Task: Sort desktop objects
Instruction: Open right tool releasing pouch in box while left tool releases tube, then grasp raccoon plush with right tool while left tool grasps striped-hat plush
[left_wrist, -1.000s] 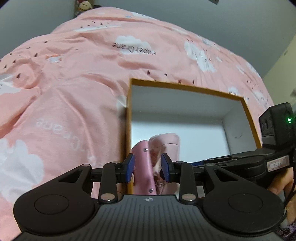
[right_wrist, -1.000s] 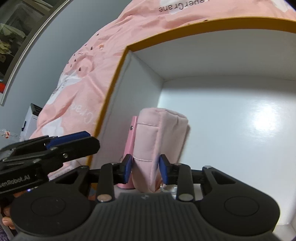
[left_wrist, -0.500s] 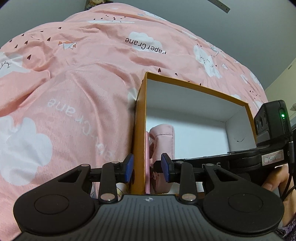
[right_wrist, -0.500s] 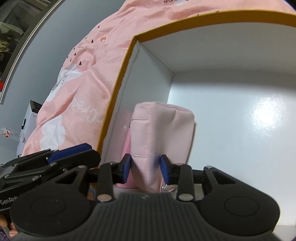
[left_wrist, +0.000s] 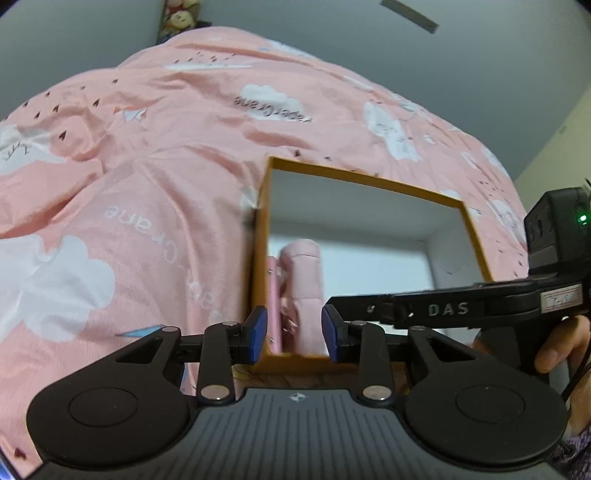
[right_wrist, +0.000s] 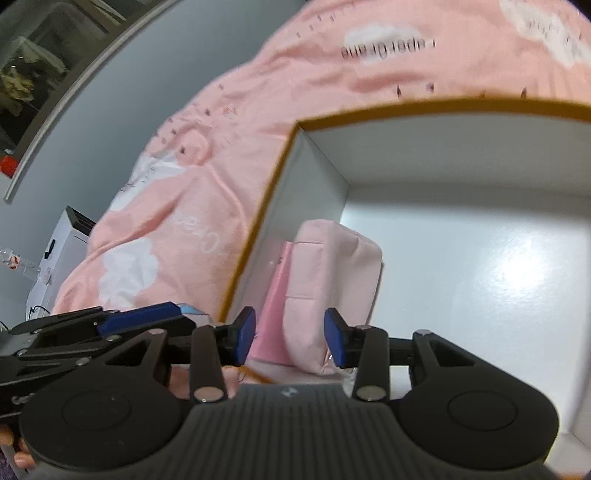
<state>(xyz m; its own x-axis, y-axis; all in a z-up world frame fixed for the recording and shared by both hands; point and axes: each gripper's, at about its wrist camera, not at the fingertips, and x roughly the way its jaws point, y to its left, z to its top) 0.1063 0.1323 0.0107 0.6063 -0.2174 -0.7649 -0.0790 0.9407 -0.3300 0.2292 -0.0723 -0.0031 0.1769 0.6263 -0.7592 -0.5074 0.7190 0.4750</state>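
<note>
My right gripper (right_wrist: 290, 341): jaws opening, pads clear of pink fabric pouch (right_wrist: 332, 295), which stands upright between and just beyond them. Pouch in left near corner of orange-rimmed white box (right_wrist: 461, 166), flat pink item (right_wrist: 275, 314) between it and wall. My left gripper (left_wrist: 294, 334): jaws part open, empty, over box's near edge. Box on pink duvet (left_wrist: 147, 184).

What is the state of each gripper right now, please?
Left gripper: open, holding nothing.
Right gripper: jaws opening, letting go of the pink pouch standing in the box.
</note>
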